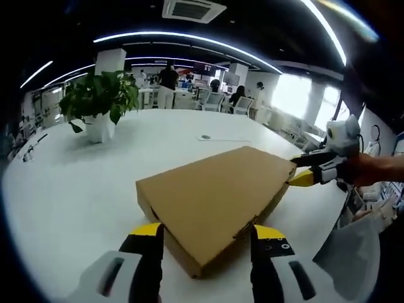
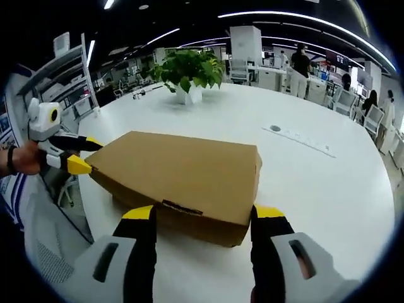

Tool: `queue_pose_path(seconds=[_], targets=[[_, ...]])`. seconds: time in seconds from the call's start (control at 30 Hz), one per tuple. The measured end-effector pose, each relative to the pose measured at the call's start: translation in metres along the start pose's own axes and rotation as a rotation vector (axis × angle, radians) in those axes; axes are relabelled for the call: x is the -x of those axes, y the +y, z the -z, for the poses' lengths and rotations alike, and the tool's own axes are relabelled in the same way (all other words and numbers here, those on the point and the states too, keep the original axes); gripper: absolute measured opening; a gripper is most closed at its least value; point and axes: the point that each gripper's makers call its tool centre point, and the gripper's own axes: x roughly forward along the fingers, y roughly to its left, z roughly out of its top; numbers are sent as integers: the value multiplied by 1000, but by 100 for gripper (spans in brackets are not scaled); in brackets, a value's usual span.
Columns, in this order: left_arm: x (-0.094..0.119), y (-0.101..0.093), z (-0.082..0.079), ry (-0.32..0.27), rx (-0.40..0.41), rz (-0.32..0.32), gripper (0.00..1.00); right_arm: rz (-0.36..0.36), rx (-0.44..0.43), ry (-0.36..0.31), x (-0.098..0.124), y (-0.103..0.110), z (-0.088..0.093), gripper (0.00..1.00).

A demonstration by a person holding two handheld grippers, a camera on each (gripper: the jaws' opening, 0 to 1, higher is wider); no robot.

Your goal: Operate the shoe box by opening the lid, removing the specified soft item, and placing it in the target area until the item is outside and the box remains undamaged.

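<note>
Open office, one white table (image 1: 76, 183). One box (image 1: 214, 199), lid shut, lies near your edge; nothing is out yet, so opening, removal and placing all remain. One plant (image 1: 101, 101) at the far edge. Two grippers: left (image 1: 205, 249) and right (image 2: 205, 233), both spread, straddling box ends, gripping nothing

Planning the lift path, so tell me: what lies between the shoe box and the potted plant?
Bare white table between shoe box and potted plant, in both views.

The closed lid of the shoe box (image 2: 183, 173) hides whatever lies inside. My far people (image 1: 168, 85) are too small to make out.
</note>
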Motion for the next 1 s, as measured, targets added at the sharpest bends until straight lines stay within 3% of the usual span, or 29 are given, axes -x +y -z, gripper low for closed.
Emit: queue_pose_path(seconds=[0.23,0.43,0.77,1.0], targets=[[4,1,-9,-11,-2,-1,57,-10,-21,-30,7,0,-13,56],[8,-1,-20,-29,-23,-1,58,-17,-41,-70,14,-2,-35,56],[13,-1,-36,-62,-44,1,61,-5,-2,-116,19,-6,-71,55],[15,0,-41,-66,-66,-2,61,-6,26,-115,18,-8,-86,55]])
